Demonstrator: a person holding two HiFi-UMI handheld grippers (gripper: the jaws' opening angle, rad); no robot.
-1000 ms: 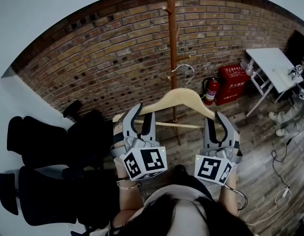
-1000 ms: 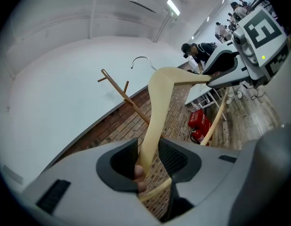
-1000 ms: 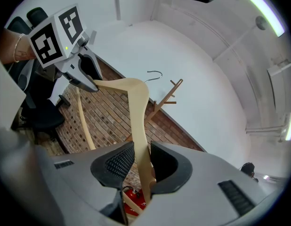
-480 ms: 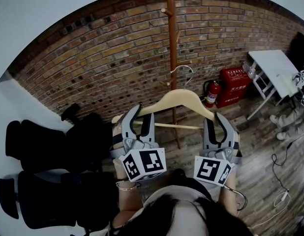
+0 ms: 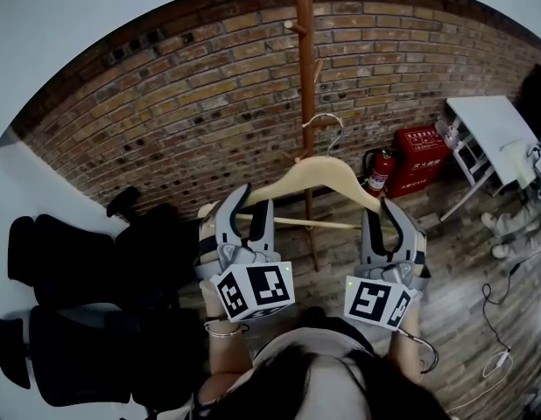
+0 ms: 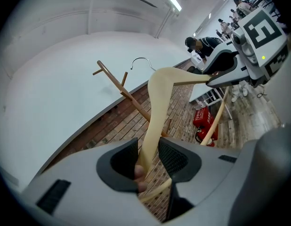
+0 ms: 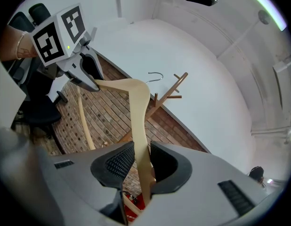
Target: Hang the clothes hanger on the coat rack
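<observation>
A pale wooden clothes hanger [image 5: 319, 176] with a metal hook [image 5: 327, 128] hangs level in the air in front of me. My left gripper [image 5: 244, 206] is shut on its left arm and my right gripper [image 5: 391, 221] is shut on its right arm. The hook is just right of the wooden coat rack's pole [image 5: 304, 77], apart from its pegs. In the left gripper view the hanger arm [image 6: 157, 117] runs up between the pads of the left gripper [image 6: 149, 157], toward the rack [image 6: 122, 86]. In the right gripper view the other arm [image 7: 138, 121] sits between the pads of the right gripper [image 7: 141, 160].
A brick wall [image 5: 165, 121] stands behind the rack. A fire extinguisher [image 5: 378, 166] and a red box [image 5: 421, 151] stand at its foot on the right. A white table [image 5: 494, 129] is at the far right, black office chairs [image 5: 69, 261] at the left, cables [image 5: 498, 357] on the floor.
Both grippers have carried the hanger a little closer to the coat rack and brick wall. The grip on both hanger arms is the same.
</observation>
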